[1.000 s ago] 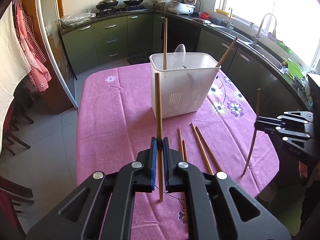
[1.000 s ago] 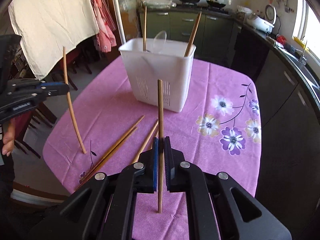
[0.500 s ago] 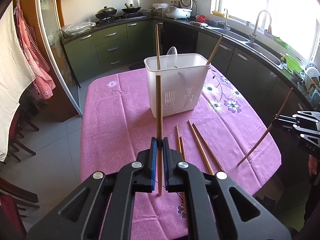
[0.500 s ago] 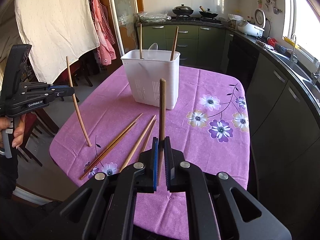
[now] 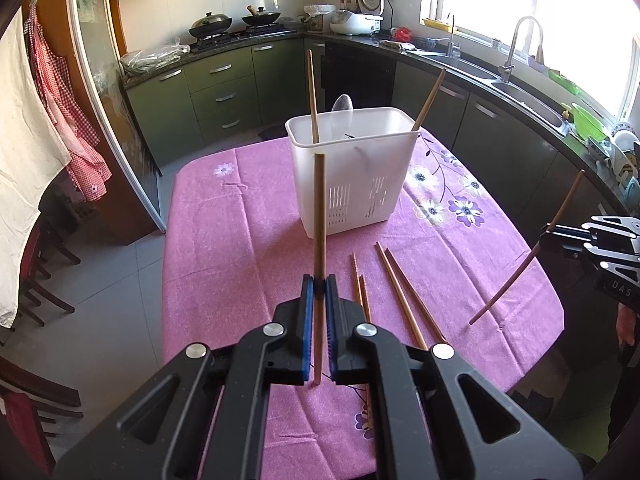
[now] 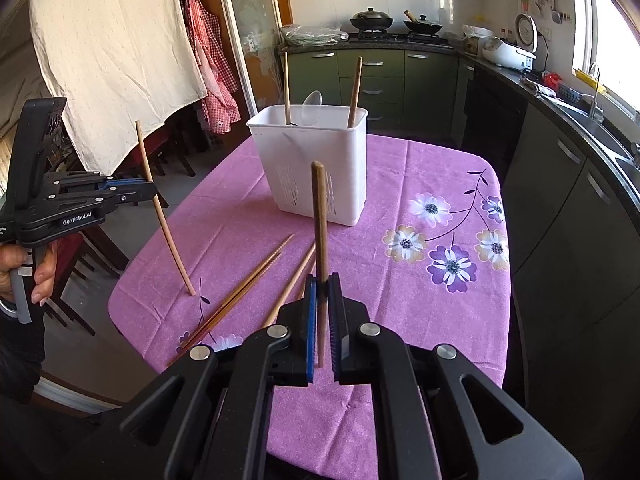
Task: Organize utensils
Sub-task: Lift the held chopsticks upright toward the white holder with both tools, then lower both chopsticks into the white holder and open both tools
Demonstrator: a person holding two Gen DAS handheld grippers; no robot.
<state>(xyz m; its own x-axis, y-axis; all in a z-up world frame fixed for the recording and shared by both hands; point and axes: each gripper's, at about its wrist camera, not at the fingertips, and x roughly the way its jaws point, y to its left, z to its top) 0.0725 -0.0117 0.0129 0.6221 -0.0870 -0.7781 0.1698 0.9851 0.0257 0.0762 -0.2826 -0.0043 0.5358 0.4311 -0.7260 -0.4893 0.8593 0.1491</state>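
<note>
"GenRobot.AI" is showing in white on the side of the left claw [image 6: 150, 192], and "DAS" is reading on the right claw [image 5: 546, 236] at the frame edge in the left wrist view. Each claw is pinching one upright chopstick, the left chopstick [image 5: 319, 240] and the right chopstick [image 6: 320, 240], above the pink flowered tabletop [image 5: 224, 240]. Four loose chopsticks [image 5: 394, 292] are lying between the claws and the white utensil basket [image 5: 352, 176], which is holding two chopsticks and a clear spoon [image 5: 343, 106] and standing directly behind both held sticks.
</note>
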